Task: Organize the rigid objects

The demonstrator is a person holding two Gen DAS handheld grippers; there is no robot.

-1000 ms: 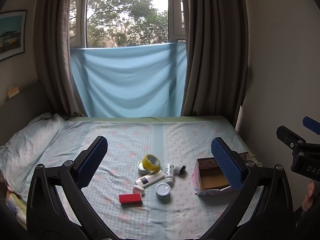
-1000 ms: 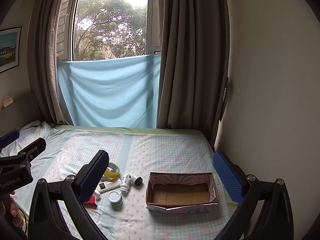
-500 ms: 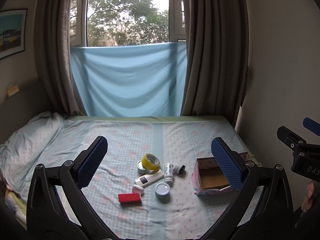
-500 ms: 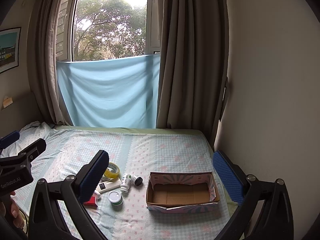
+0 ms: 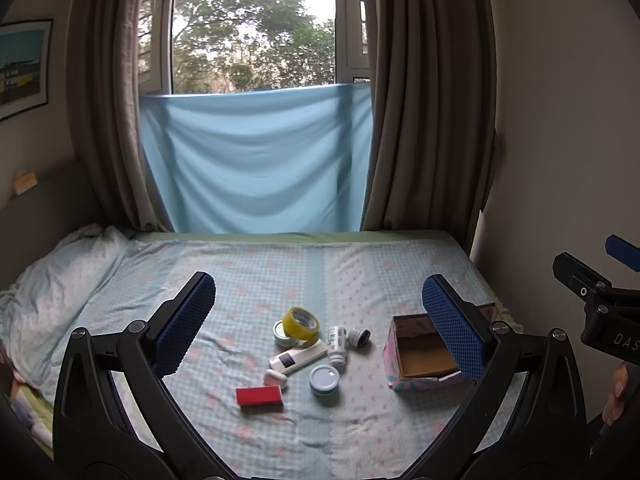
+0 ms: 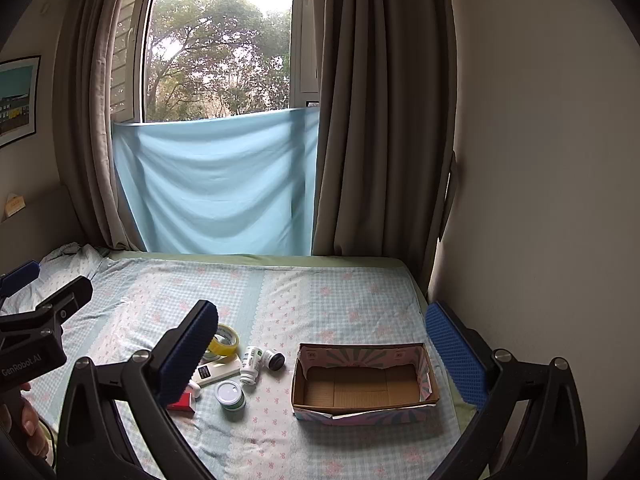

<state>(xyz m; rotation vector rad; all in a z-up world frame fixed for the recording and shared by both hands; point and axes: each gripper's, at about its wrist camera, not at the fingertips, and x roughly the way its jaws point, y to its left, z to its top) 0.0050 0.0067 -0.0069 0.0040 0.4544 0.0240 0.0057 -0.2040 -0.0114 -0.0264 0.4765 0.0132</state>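
Bed: checked sheet (image 5: 248, 272), blue cloth (image 5: 256, 160) hung at the window behind.
Box (image 6: 362, 384): open, empty, on the bed.
Clutter: left of the box, tape (image 5: 300, 323), remote (image 5: 298, 356), bottle (image 5: 337, 344), jar (image 5: 324, 379), red block (image 5: 259, 395).
Left gripper (image 5: 318, 320): jaws apart, empty, above the clutter.
Right gripper (image 6: 320, 354): jaws apart, empty, above the box.

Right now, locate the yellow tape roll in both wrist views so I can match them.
Left wrist: yellow tape roll at centre, top of the pile.
Right wrist: tape roll lower left, partly behind the gripper's left finger.
Shared landmark: cardboard box, right of the pile.
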